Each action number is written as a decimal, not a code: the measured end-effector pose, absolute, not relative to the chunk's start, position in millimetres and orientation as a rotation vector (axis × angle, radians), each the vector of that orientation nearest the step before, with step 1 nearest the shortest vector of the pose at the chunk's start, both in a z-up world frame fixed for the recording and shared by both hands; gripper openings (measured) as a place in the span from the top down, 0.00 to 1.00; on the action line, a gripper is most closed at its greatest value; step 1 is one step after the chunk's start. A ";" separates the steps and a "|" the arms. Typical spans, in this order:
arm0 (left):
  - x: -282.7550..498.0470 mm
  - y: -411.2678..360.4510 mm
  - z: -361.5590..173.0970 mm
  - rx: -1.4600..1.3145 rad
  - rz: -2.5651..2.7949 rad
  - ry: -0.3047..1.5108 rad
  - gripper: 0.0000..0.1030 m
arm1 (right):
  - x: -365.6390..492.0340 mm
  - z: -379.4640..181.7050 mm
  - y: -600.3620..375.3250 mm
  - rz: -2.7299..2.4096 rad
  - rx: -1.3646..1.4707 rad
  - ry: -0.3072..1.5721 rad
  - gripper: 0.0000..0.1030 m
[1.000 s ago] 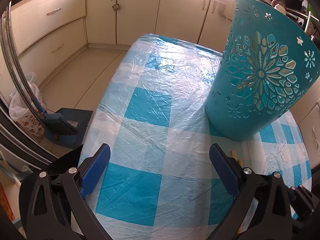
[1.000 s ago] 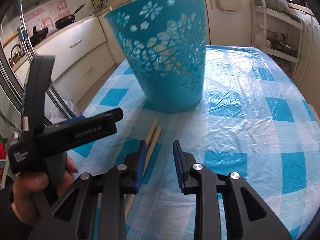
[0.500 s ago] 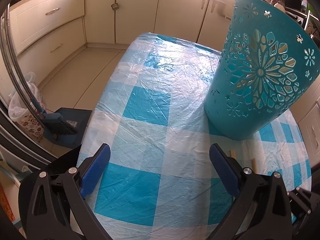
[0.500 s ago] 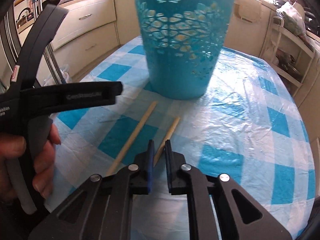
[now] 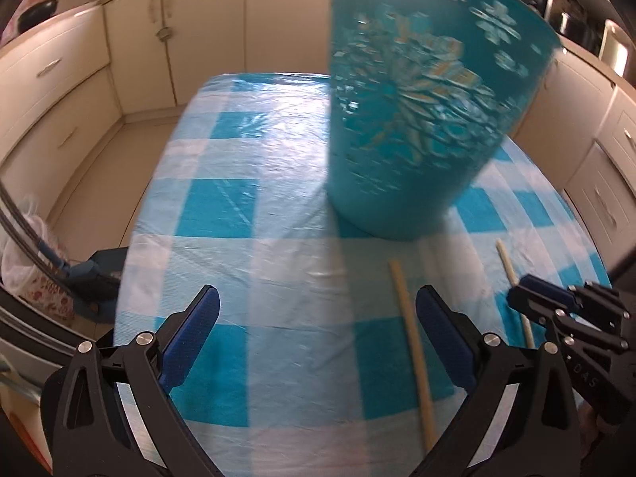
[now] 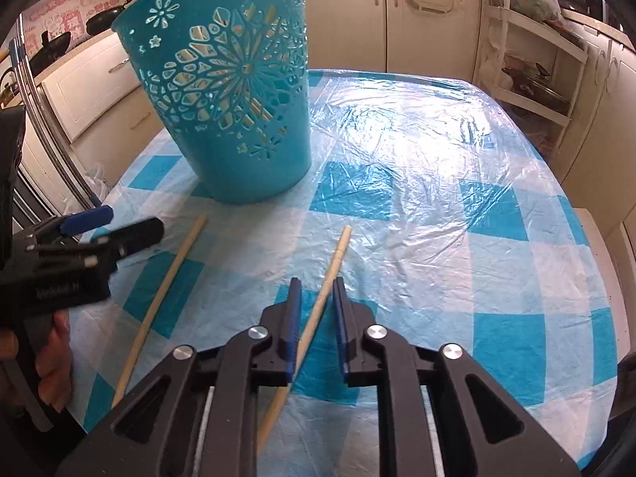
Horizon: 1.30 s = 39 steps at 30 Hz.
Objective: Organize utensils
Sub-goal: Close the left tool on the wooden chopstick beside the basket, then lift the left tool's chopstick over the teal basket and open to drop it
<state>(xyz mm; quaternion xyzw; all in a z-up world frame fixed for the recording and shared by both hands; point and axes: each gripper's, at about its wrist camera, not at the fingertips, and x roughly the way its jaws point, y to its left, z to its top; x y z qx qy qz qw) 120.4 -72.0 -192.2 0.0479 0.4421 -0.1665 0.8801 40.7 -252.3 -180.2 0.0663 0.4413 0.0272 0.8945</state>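
Two wooden chopsticks lie on the blue-and-white checked tablecloth (image 6: pixel 437 206) in front of a teal cut-out basket (image 6: pixel 230 99). My right gripper (image 6: pixel 317 282) straddles the right chopstick (image 6: pixel 338 250); its jaws are opening, narrowly apart, and gaps show on both sides of the stick. The left chopstick (image 6: pixel 175 266) lies free beside it. In the left wrist view my left gripper (image 5: pixel 318 302) hangs wide open over bare cloth, with the left chopstick (image 5: pixel 409 326) just inside its right finger. The basket (image 5: pixel 417 119) is blurred there. The right gripper (image 5: pixel 532 290) shows at the right edge over the other chopstick (image 5: pixel 508 266).
Cream kitchen cabinets (image 5: pixel 131 39) surround the table. A white shelf rack (image 6: pixel 532 79) with a pot stands at the far right. On the floor to the left are a dustpan with brush (image 5: pixel 91 274) and a plastic bag (image 5: pixel 28 238). A hand (image 6: pixel 43 357) holds the left gripper.
The right gripper moved onto the right chopstick; its jaws narrowed, then parted slightly. The left gripper swung and rolled, bringing both chopsticks into its view.
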 end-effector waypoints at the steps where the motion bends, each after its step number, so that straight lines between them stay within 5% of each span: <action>1: 118.4 -76.5 -192.5 0.111 -0.353 0.924 0.08 | 39.2 -179.9 -252.9 0.060 0.146 0.914 0.80; 4: 113.3 -91.4 -193.9 0.134 -0.374 0.941 0.14 | 35.6 -180.2 -258.3 0.071 0.185 0.914 0.78; 10: 109.0 -107.7 -197.9 0.217 -0.379 0.942 0.49 | 33.2 -180.5 -262.2 0.080 0.213 0.916 0.71; 15: 106.0 -107.8 -194.3 0.202 -0.403 0.947 0.93 | 32.3 -180.2 -263.6 0.053 0.198 0.912 0.67; 28: 108.9 -114.0 -195.9 0.208 -0.381 0.959 0.90 | 36.3 -181.0 -256.9 0.028 0.145 0.887 0.64; 32: 110.5 -115.5 -195.6 0.207 -0.386 0.962 0.85 | 37.7 -181.0 -252.9 0.046 0.126 0.890 0.88; 38: 109.8 -121.0 -196.1 0.224 -0.391 0.970 0.78 | 39.4 -181.6 -253.1 0.064 0.147 0.893 0.90; 39: 110.1 -120.8 -196.1 0.224 -0.399 0.970 0.88 | 39.5 -181.7 -253.8 0.064 0.154 0.893 0.90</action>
